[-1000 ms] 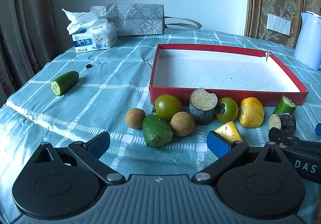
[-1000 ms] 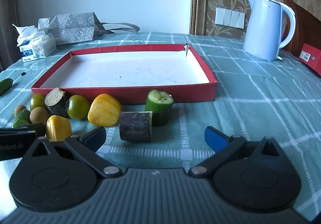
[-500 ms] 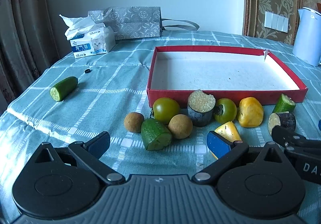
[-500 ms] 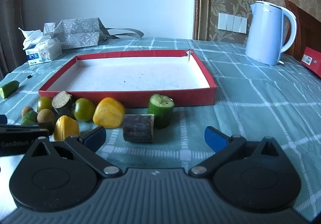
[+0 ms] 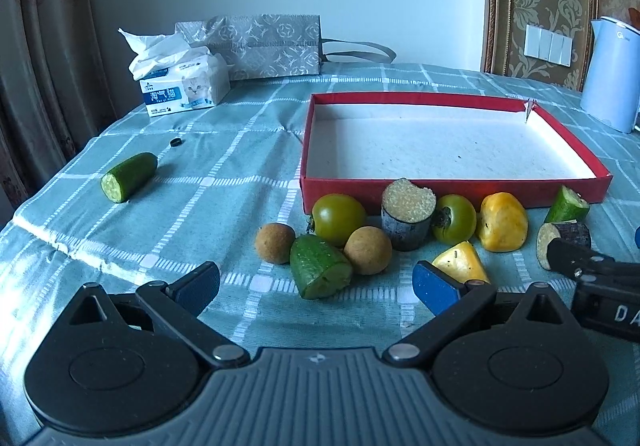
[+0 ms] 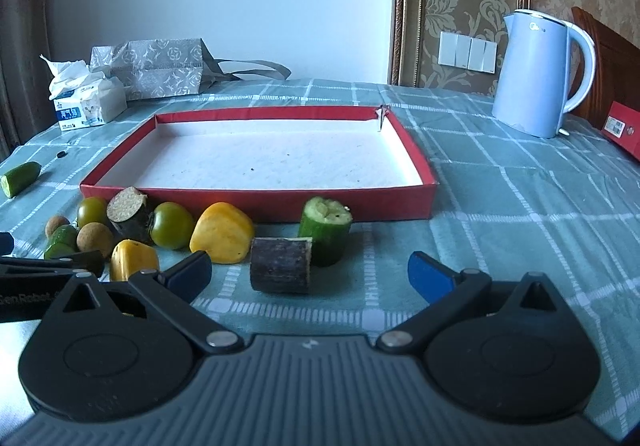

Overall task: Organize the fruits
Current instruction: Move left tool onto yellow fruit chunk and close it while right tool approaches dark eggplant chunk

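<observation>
Your red tray (image 6: pixel 256 202) fills the middle of the right wrist frame, bare inside. Along its near wall, lower centre, the fruit pieces sit in a row. Your right gripper (image 6: pixel 310 270) is spread wide, with the dark eggplant chunk (image 6: pixel 280 265) lying between its fingertips, ungripped. Your left gripper (image 5: pixel 316 280) is also wide; the green cucumber wedge (image 5: pixel 320 266) lies between its tips.
</observation>
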The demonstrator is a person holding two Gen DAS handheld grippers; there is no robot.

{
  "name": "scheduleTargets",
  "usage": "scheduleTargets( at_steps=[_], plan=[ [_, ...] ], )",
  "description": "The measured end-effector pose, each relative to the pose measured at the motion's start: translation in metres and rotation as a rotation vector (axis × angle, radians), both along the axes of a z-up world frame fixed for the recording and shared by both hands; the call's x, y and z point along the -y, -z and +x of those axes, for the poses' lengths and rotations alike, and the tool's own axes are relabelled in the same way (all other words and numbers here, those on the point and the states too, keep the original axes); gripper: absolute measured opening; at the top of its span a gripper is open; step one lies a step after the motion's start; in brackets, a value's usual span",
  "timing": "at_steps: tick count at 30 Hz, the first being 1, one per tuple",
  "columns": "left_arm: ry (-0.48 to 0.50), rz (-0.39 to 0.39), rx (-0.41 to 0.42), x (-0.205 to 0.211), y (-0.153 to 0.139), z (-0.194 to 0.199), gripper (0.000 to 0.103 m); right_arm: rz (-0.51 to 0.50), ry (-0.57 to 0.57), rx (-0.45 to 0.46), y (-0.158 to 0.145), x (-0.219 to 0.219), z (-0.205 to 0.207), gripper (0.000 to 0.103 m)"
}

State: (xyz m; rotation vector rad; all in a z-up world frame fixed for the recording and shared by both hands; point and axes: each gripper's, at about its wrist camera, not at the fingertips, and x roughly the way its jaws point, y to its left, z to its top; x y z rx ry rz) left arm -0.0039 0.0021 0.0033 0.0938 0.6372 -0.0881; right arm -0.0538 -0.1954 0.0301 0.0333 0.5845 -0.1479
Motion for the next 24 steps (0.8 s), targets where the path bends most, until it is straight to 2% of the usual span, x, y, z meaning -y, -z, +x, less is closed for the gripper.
scheduleTargets(
  at_steps=[8, 14, 20, 24],
  plan=[
    [0.029, -0.037, -0.004, -0.001, -0.003, -0.002, 0.103, -0.021, 0.005, 0.003, 0.000, 0.003, -0.003, 0.103],
    [0.049, -0.005, 0.026, 0.011, -0.003, -0.006, 0.103, -0.023, 0.035, 0.016, -0.003, 0.014, -0.006, 0.103],
    [0.042, -0.019, 0.017, 0.011, -0.005, -0.004, 0.103, -0.008, 0.050, 0.020, -0.003, 0.024, -0.004, 0.103],
    [0.036, 0.002, 0.023, 0.014, -0.006, -0.006, 0.103, -0.010, 0.064, 0.037, -0.006, 0.027, -0.007, 0.103]
  ],
)
